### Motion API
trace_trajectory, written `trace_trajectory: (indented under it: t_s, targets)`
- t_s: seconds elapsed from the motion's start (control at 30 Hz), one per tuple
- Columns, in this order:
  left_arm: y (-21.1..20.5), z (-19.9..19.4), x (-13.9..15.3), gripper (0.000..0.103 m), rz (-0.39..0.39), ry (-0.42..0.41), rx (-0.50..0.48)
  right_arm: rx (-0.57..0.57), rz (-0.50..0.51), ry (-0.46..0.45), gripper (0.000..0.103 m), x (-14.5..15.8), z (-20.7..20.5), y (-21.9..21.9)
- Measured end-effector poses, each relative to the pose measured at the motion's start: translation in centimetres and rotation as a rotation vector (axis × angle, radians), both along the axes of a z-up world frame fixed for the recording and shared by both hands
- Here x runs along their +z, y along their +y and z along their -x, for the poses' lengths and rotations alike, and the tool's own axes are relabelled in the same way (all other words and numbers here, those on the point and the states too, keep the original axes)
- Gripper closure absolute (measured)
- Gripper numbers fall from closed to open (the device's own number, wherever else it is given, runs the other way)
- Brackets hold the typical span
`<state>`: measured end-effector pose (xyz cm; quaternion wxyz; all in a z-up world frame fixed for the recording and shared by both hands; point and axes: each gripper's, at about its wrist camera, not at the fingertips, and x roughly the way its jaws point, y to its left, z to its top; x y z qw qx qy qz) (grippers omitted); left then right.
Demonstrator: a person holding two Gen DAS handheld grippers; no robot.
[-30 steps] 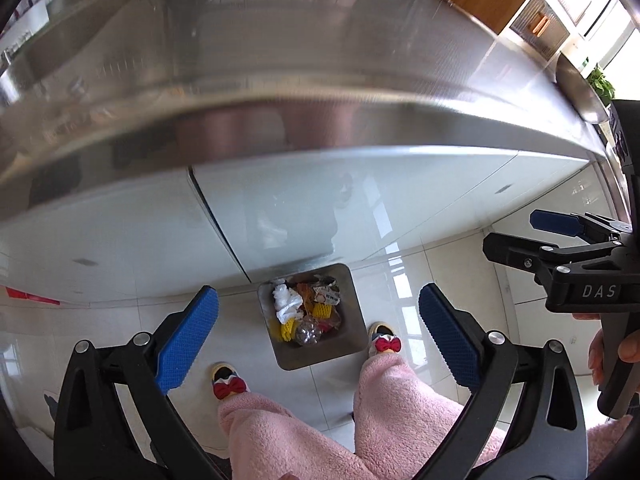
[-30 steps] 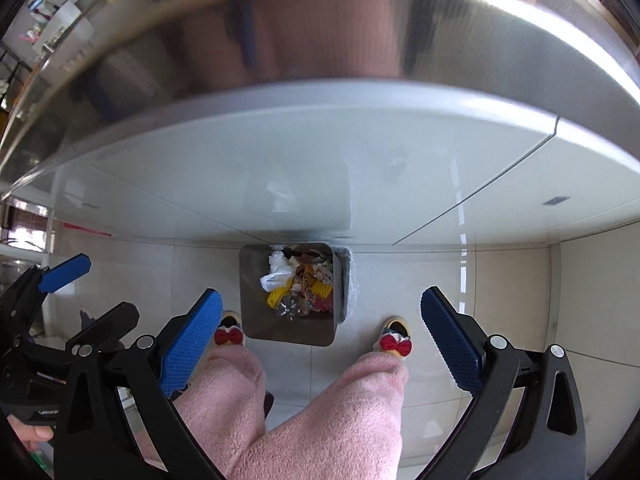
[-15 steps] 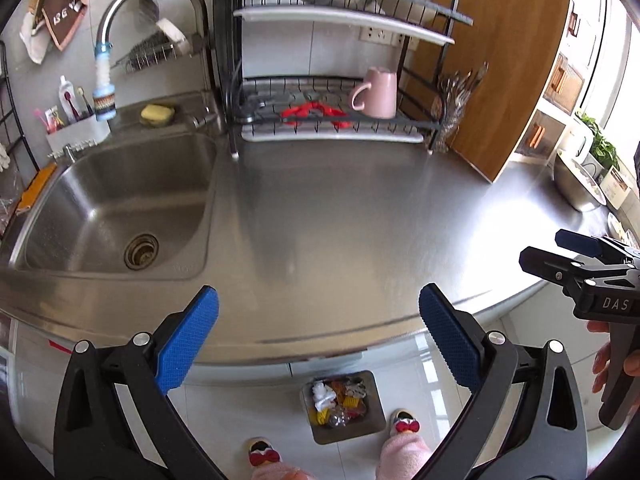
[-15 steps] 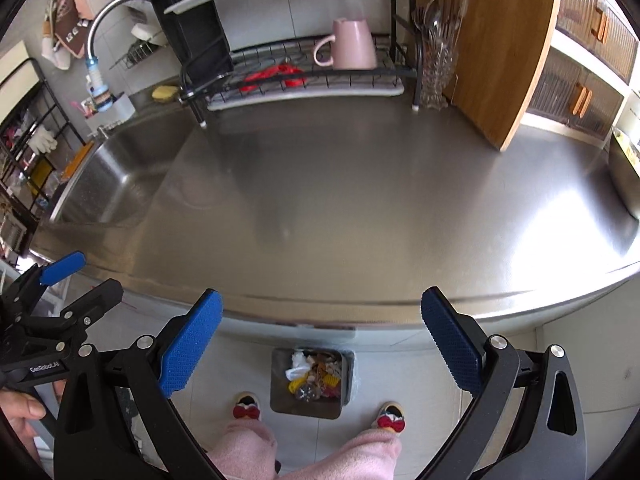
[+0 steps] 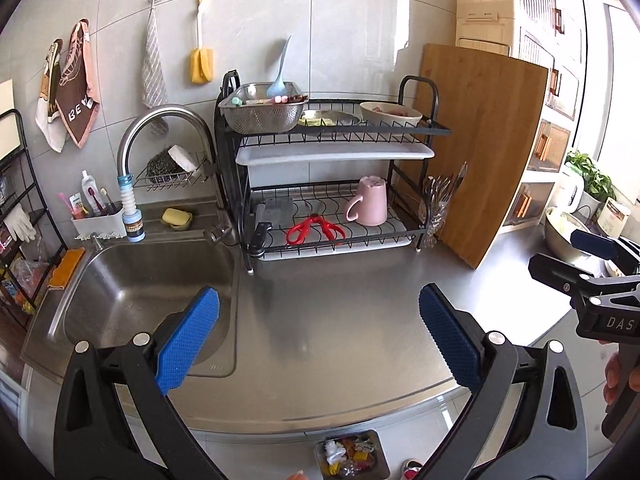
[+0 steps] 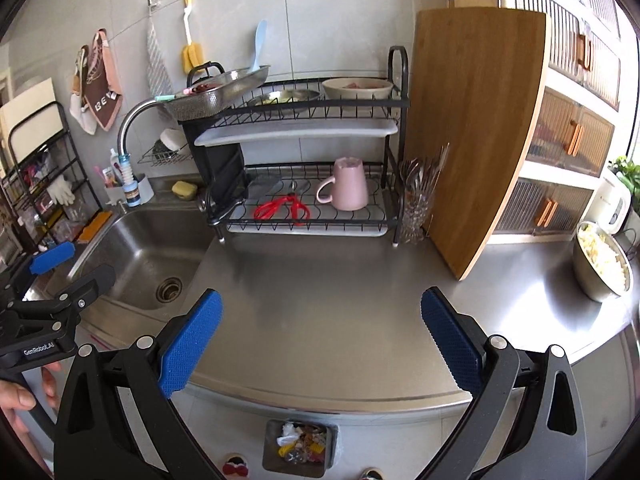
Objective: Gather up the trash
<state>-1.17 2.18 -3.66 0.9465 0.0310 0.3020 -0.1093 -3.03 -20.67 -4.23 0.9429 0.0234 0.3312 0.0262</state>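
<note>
Both tongs were empty and spread wide above the front edge of the steel table (image 6: pixel 320 300): the left tongs (image 5: pixel 318 334) showed their two blue pads far apart with nothing between them, and the right tongs (image 6: pixel 320 336) stood the same way. The trash itself lay in a small metal bin (image 6: pixel 300 450) on the floor, just below the front edge of the table and near the person's slippers; it was full of mixed scraps, white, yellow and red (I could not tell what each piece was). On the bare middle of the table I saw no loose trash at all, and the sink (image 5: pixel 140 288) at the left end also looked empty, with only its drain showing in the right wrist view. The things that stayed on the table seemed to belong there: the dish rack (image 5: pixel 332 184) at the back edge with a pink mug (image 5: pixel 370 202) and red scissors (image 5: pixel 314 230), a wooden board (image 6: pixel 476 136) leaning beside it, and a steel bowl (image 6: pixel 602 264) with chopped food near the right end. From this I judged that the collecting was nearly or fully done, since the scraps were already in the bin. What could remain was only a last look along the back edge and corners, which the rack partly hid.
</note>
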Motion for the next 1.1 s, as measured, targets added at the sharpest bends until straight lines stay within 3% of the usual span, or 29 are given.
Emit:
trace_trajectory:
  t_s: [0.27,0.5,1.1]
  targets:
    - [-1.0,0.1,4.2,0.008,0.006,-0.077,-0.001,-0.039,-0.027,-0.077,0.003,4.2,-0.1,-0.6]
    - [-1.9,-0.3,5.1,0.008,-0.007,-0.098,-0.005,-0.066,-0.026,-0.129,0.003,6.1,-0.1,-0.6]
    - [-1.8,-1.5,5.4,0.008,-0.006,-0.115,0.027,-0.091,-0.012,-0.123,0.003,6.0,-1.3,-0.8]
